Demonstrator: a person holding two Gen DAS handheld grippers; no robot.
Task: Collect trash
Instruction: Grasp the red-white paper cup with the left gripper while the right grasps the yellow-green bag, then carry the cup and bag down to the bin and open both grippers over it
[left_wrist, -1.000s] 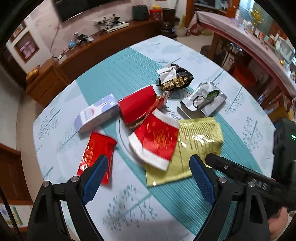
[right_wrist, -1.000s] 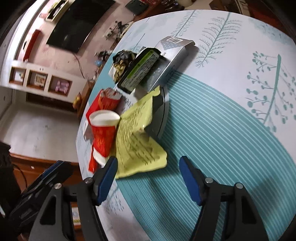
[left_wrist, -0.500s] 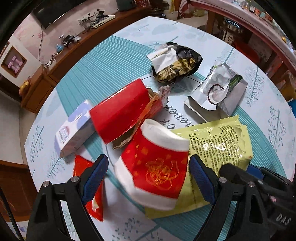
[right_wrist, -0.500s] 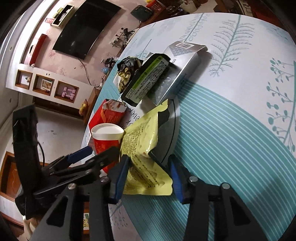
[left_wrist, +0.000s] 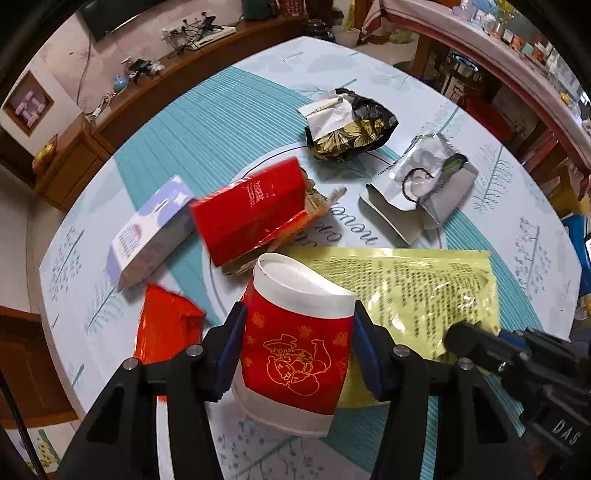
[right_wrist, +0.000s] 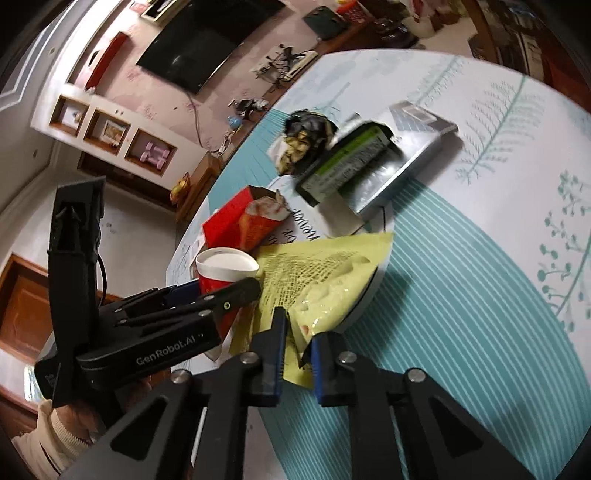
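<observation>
Here, my left gripper (left_wrist: 297, 347) has just closed on a red paper cup (left_wrist: 295, 343) with a gold cartoon, white rim pointing away from me across the table (left_wrist: 221, 122). My right gripper (right_wrist: 297, 356) pinches a crinkled yellow packet's (right_wrist: 325, 284) corner beside it.

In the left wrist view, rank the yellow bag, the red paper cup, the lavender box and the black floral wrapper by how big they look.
1. yellow bag
2. red paper cup, though it sits closest to the camera, which inflates it
3. lavender box and black floral wrapper: too alike to rank, and the wrapper lies farther off.
</observation>
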